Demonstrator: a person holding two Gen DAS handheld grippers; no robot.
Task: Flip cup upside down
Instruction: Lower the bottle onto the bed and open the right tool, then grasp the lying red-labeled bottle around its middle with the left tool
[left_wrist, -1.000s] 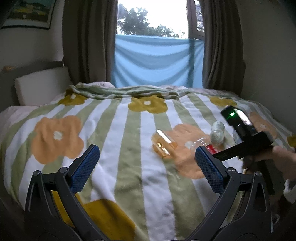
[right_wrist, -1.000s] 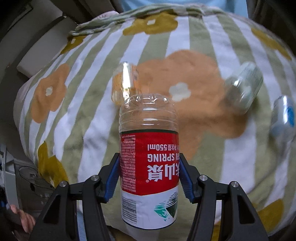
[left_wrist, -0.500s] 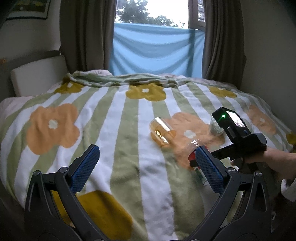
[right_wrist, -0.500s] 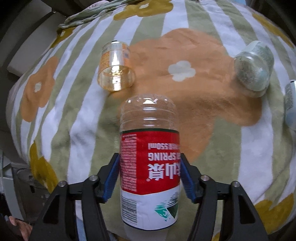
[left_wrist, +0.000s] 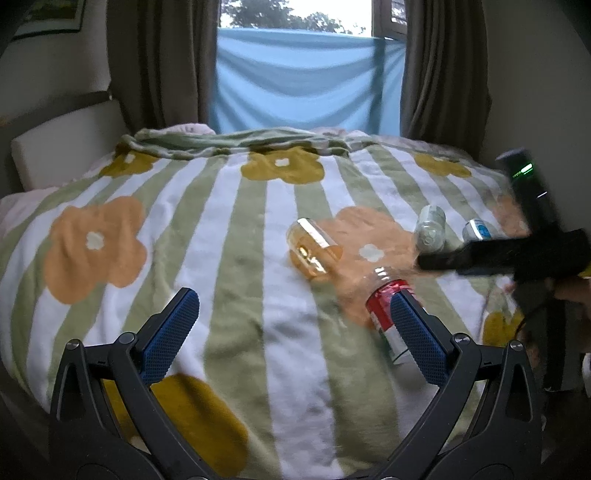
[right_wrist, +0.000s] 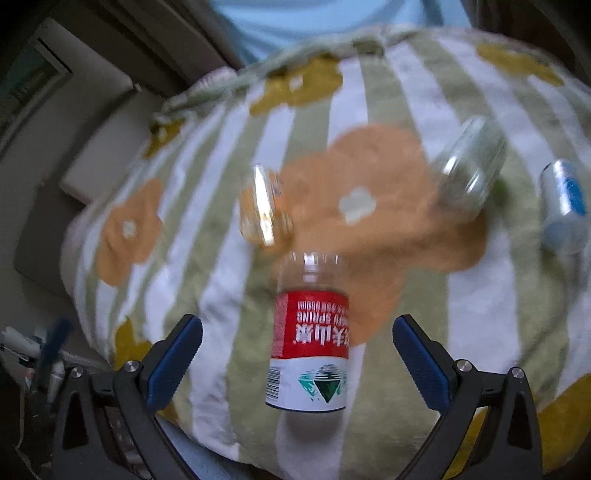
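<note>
Right tool (right_wrist: 297, 360) spread apart, releasing red-labelled cup (right_wrist: 308, 347) inverted on bed (right_wrist: 480, 325); amber cup (right_wrist: 264, 210) at 11 o'clock; left tool (left_wrist: 295, 332) apart, idle.

Cup (right_wrist: 308, 332) on blanket (right_wrist: 221, 295); jar (right_wrist: 264, 210) behind; glass (right_wrist: 469, 173) right.

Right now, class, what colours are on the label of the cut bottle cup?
Red above, white below, on the cut bottle cup; right wrist view shows it best.

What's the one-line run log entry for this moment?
right gripper: open, apart from red-label cup | cup: on blanket | left gripper: open, empty | amber cup: on its side
</note>
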